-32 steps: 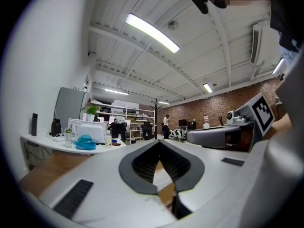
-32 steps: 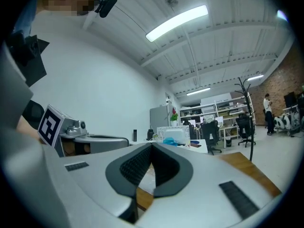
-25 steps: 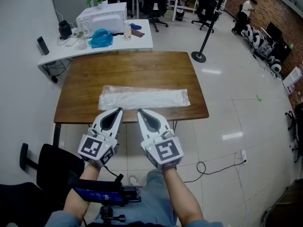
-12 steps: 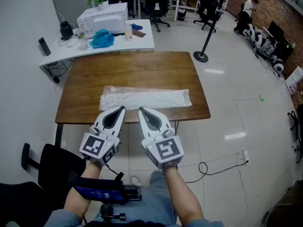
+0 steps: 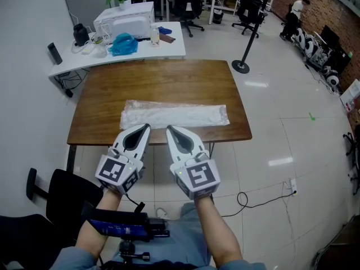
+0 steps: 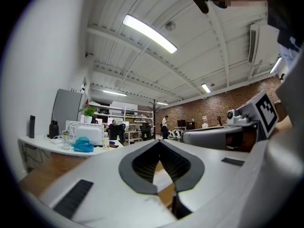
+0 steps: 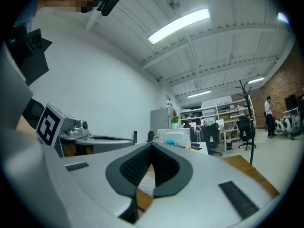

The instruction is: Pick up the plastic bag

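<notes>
Seen in the left gripper view, the closed jaws of the left gripper (image 6: 158, 141) hide most of the wooden table (image 6: 40, 170), leaving only a pale sliver of the plastic bag (image 6: 164, 179) visible through the hollow behind their tips. The right gripper view offers an equally narrow glimpse past the right gripper (image 7: 151, 145). In the head view, the person's forearms (image 5: 219, 235) and a black chair (image 5: 62, 196) run off the picture's bottom and left edges, and the clutter (image 5: 90, 41) on the white table (image 5: 169, 48) is too small to identify.
</notes>
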Motion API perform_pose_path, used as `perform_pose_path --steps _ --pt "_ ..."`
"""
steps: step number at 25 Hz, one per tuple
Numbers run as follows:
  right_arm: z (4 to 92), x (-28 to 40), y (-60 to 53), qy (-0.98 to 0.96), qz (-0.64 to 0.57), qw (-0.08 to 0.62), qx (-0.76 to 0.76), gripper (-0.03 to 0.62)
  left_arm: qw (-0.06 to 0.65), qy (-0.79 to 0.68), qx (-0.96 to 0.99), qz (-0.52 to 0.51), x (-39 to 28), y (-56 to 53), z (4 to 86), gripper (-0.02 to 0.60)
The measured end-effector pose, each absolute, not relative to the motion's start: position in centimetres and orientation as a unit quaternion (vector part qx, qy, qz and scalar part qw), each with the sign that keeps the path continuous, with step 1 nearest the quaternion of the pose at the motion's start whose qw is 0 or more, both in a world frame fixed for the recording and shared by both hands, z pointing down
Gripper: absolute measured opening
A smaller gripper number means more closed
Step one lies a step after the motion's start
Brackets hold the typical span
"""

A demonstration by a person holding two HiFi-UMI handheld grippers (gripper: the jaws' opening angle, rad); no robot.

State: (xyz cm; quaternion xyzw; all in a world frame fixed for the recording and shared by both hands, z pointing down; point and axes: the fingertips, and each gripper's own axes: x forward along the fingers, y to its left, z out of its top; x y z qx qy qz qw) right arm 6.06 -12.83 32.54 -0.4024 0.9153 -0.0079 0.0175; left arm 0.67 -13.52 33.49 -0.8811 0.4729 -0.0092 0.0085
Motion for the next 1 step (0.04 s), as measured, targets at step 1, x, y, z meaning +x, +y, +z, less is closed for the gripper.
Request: perform_pose_path --steps 1 --pt "32.61 6.04 -12.81 0.915 -0.008 0.017 -0.402 0.0 0.009 0.473 -0.881 -0.009 0.62 -13.57 33.54 0.012"
